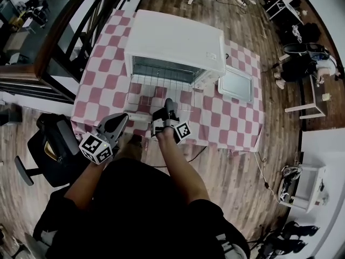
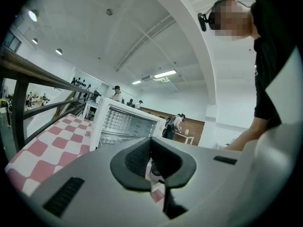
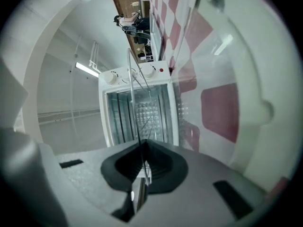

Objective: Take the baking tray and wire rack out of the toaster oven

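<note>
Nearest the person, the left gripper (image 1: 122, 118) hangs over the front edge of the checked surface (image 1: 97, 74). Its jaws are drawn together and nothing is between them; its own view shows only the pads meeting and the cloth beyond.

Just past it, the right gripper (image 1: 168, 102) is rolled onto its side. Its jaws are clamped tight on the front edge of the wire rack (image 1: 156, 88), and in its own view a thin wire of the rack (image 3: 134, 103) runs straight into the closed pads. The rack lies roughly level between the gripper and the mouth of the white toaster oven (image 1: 175, 39). Most of its grid is out in front of the opening, above the lowered glass door (image 3: 208, 56). I cannot tell whether its far edge has cleared the mouth.

Farther right, just beside the oven, the baking tray (image 1: 235, 84) sits flat on the surface.

By this layout the tray half of the job looks done. What appears left is to draw the rack fully free and set it down, perhaps on the open cloth near the tray.
</note>
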{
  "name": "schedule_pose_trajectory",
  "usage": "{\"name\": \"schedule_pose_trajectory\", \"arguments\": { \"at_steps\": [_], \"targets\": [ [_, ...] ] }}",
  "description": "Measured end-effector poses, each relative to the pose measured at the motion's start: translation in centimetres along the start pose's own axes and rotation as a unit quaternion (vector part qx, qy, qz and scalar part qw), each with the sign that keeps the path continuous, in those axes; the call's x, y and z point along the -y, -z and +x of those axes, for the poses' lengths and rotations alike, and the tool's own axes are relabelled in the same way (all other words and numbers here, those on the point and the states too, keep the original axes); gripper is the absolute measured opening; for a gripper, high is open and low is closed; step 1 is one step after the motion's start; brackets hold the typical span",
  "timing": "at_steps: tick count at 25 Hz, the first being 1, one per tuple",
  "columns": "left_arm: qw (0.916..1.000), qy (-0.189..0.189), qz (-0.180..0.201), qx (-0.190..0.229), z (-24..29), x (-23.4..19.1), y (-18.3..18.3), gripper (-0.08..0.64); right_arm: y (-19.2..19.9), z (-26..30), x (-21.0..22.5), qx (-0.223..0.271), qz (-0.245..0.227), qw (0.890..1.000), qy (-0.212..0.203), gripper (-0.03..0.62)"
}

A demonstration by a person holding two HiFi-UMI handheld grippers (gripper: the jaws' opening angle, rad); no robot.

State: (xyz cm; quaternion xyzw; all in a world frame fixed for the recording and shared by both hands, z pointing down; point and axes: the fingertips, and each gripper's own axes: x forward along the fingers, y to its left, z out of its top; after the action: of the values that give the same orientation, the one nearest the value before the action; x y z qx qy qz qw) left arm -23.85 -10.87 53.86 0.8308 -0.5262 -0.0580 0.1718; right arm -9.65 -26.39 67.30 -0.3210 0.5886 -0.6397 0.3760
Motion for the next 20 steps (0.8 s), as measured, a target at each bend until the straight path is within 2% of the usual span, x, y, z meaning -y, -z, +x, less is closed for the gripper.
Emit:
{"name": "schedule_pose_trajectory", "arguments": {
  "at_steps": [8,12,16,20],
  "targets": [
    [0.9999,0.000,-0.010,0.006,-6.2,7.1,3.0,-0.006,1.7,-5.8,-1.5,-0.023,-0.005,0.999,-0.029,0.002],
    [0.9999,0.004,-0.014,-0.001,-9.4,9.8,4.3,-0.006,2.1,-9.7,-2.3,-0.014,0.008,0.999,-0.042,0.002],
    [0.9999,0.006,-0.009,0.000,-11.0,11.3,4.8,-0.006,0.8,-14.1,-3.2,0.000,0.010,0.999,-0.046,0.002],
    [0.9997,0.024,0.005,0.002,-10.6,13.5,4.6,-0.006,-2.4,-18.2,-4.3,0.017,0.004,0.999,-0.050,0.002]
  ]
}}
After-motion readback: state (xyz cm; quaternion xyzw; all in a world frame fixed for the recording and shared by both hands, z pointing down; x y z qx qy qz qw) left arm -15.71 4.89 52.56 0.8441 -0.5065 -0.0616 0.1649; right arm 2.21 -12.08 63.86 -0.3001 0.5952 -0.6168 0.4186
